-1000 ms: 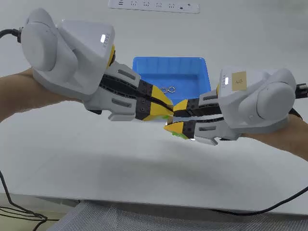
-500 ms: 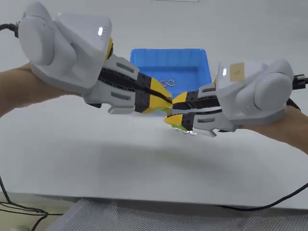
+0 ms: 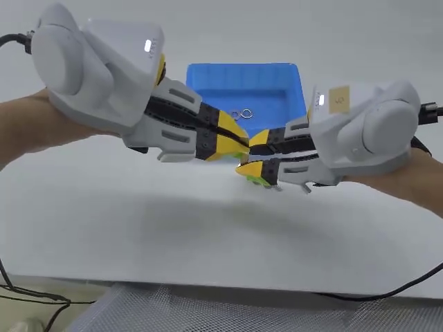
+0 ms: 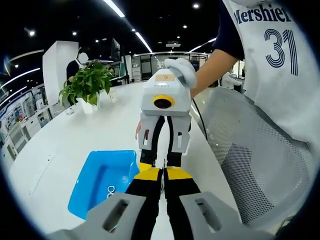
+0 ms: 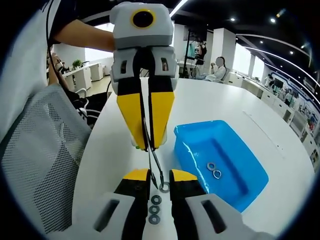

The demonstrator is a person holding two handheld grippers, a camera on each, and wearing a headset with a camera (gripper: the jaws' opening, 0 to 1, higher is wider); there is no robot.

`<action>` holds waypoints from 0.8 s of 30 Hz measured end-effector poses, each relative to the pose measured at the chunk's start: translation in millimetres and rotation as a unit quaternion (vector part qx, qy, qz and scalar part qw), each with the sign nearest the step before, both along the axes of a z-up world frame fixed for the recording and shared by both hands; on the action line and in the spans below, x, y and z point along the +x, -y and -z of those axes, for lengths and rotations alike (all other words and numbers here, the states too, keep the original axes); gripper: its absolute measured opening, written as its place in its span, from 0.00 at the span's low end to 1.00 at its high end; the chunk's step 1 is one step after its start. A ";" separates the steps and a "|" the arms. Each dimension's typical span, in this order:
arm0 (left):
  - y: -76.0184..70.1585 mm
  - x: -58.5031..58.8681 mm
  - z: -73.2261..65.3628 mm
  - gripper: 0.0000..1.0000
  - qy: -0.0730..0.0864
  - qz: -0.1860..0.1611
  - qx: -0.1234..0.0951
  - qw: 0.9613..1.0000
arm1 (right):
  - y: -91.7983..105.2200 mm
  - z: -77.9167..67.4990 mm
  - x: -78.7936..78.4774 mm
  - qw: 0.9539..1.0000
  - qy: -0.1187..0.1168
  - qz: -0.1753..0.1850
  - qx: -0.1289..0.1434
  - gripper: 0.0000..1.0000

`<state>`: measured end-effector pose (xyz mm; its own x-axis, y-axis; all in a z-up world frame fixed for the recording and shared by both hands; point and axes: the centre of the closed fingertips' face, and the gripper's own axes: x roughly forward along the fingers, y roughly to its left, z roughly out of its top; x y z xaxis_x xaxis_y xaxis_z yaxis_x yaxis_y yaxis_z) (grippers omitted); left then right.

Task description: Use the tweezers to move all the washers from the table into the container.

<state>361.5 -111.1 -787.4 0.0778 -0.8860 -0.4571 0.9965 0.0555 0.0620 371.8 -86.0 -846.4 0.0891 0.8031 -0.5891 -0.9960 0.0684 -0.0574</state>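
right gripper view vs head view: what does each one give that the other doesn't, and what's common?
Right gripper view: tweezers clamped in the left gripper, tips at a washer on the table, with more loose washers between its own jaws. Head view: the right gripper seen from outside, jaws apart, and a cable past the table edge. Both: the blue container with two washers inside.

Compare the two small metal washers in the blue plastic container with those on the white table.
Place: the container washers lie inside the blue plastic container; the table washers lie on the white table. Arrangement: the container washers sit side by side; the table washers form a row by the metal tweezers' tips. All are silver rings lying flat.
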 end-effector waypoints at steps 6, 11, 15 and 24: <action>0.1 2.5 1.5 0.05 -0.004 -0.005 -0.001 1.000 | -0.3 0.8 0.8 1.000 -0.002 0.000 0.000 0.16; 0.8 3.0 1.5 0.05 -0.008 -0.005 -0.002 1.000 | 0.9 1.2 0.5 1.000 -0.006 -0.003 0.001 0.16; 0.9 2.6 1.7 0.05 -0.008 -0.004 -0.002 1.000 | 6.6 6.7 -0.4 1.000 -0.006 -0.016 -0.017 0.15; -0.3 3.5 1.7 0.05 -0.010 -0.007 -0.002 1.000 | 5.2 8.5 -3.3 0.999 -0.013 -0.025 -0.021 0.11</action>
